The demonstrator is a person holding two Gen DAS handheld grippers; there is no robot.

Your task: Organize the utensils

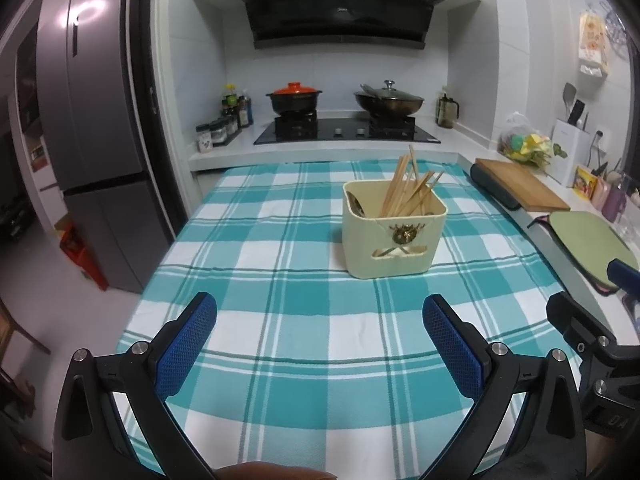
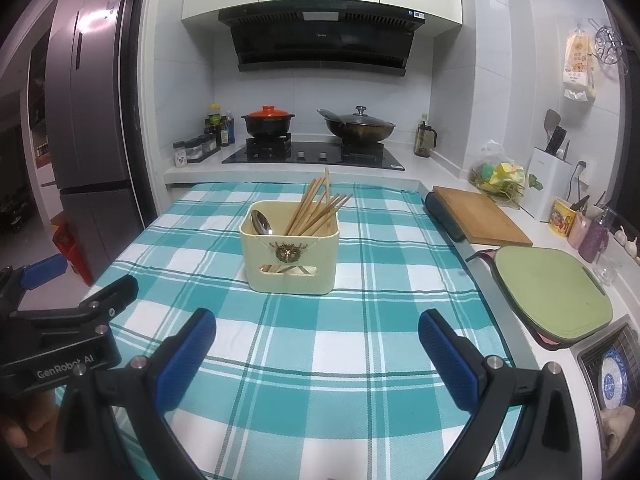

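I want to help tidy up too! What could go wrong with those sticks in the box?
The chopsticks lean loosely and poke above the cream box, so an open claw reaching in might knock some out onto the checked cloth. The box looks light and stands free, so a push could tip or slide it. The spoon sits low inside, probably harder to grab.

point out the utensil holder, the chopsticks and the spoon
utensil holder [image 2: 292,276], right wrist view, on its cream front wall below the emblem
chopsticks [image 2: 316,210], right wrist view, on the middle of the wooden bundle
spoon [image 2: 262,222], right wrist view, on its metal bowl
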